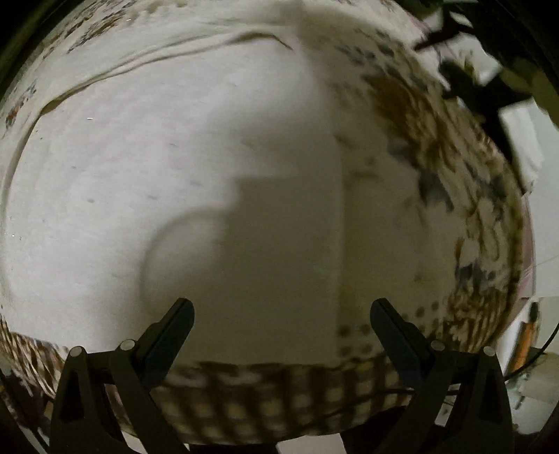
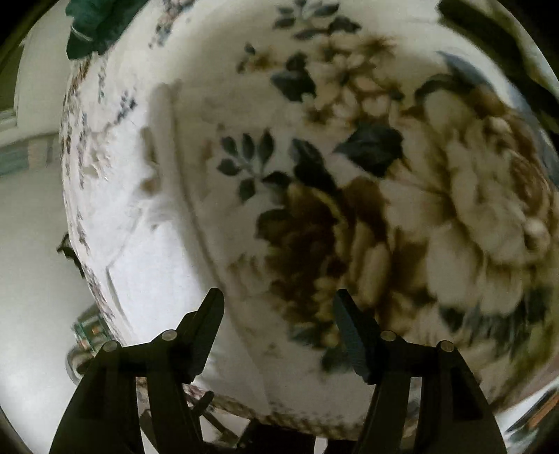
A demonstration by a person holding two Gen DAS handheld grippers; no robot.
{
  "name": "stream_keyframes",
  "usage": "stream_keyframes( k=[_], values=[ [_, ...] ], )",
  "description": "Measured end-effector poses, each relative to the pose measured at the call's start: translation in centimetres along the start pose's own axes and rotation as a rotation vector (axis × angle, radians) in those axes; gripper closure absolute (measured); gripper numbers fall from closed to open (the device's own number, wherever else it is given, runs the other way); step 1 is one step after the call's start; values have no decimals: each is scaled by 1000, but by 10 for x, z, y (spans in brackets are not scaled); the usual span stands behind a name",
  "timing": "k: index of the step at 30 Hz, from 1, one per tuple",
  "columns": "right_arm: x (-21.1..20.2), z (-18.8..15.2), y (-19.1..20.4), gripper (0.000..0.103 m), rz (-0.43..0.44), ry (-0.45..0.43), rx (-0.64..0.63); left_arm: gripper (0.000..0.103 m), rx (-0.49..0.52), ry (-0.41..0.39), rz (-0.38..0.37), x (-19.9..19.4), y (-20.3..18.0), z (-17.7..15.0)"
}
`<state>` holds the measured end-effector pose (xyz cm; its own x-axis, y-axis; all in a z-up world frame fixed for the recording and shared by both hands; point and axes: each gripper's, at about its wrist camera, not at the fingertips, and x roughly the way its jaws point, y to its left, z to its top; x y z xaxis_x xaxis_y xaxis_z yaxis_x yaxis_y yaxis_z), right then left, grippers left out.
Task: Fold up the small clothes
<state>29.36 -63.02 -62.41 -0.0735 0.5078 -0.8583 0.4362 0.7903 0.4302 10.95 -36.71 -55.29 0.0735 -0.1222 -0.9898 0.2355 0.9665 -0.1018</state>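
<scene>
A white garment lies spread flat on a floral cloth-covered surface and fills most of the left wrist view. My left gripper is open and empty, hovering close above the garment's near part. In the right wrist view the garment's right edge shows as a white strip on the left, beside large brown flowers of the cloth. My right gripper is open and empty, just above the cloth near that edge. Both views are blurred.
A dark green cloth lies at the far left top of the right wrist view. A dark stand or frame shows at the upper right of the left wrist view. The covered surface's edge runs just below the left fingers.
</scene>
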Motion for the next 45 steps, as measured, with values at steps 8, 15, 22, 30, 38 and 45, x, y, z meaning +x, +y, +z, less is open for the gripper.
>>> stream_keyframes(
  k=[8,15,22,30,38,45],
  values=[
    [28,37,-2,36,-5,74,-116,30,-142,74,94,38,-30,13],
    [50,60,4,36,4,130,-137,62,-240,78,109,46,-17,31],
    [59,114,48,36,120,121,-193,97,-341,16,55,35,11,42],
    [87,190,117,36,269,78,-193,98,-367,-25,32,10,16,46],
    [100,216,137,94,255,-25,-112,98,-344,-31,15,0,-3,45],
    [104,218,143,89,165,21,-155,99,-327,-51,-6,-13,-5,27]
  ],
)
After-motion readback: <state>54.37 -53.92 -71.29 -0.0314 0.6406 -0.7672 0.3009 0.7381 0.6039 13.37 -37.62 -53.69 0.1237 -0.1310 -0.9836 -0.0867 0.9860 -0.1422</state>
